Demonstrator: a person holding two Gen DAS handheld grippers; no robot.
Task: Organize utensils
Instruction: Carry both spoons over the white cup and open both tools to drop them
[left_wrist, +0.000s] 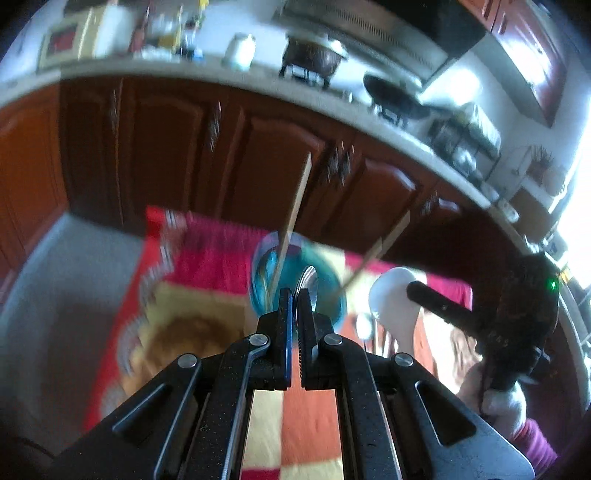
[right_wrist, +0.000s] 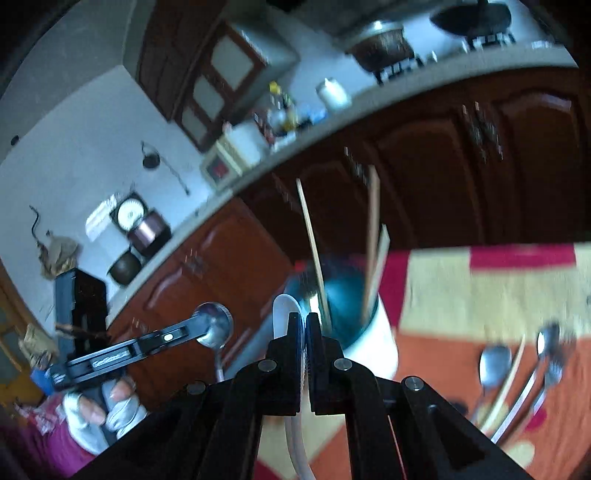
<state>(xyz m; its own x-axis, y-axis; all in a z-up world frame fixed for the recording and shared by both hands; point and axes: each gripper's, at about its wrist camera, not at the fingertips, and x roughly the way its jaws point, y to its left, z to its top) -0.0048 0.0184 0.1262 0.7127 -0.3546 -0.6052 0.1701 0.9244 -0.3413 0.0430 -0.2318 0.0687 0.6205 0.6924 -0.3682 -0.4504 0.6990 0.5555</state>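
My left gripper (left_wrist: 294, 295) is clamped on a metal spoon (left_wrist: 309, 286), my right gripper (right_wrist: 306, 319) on a white spoon (right_wrist: 283, 314). The blue cup (right_wrist: 343, 299) with upright chopsticks (right_wrist: 313, 243) lies just ahead, between both.

Motion blur smears the loose cutlery (right_wrist: 517, 376) on the cloth (right_wrist: 461, 295).

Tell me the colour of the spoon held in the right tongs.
White; the spoon shows best in the left wrist view.
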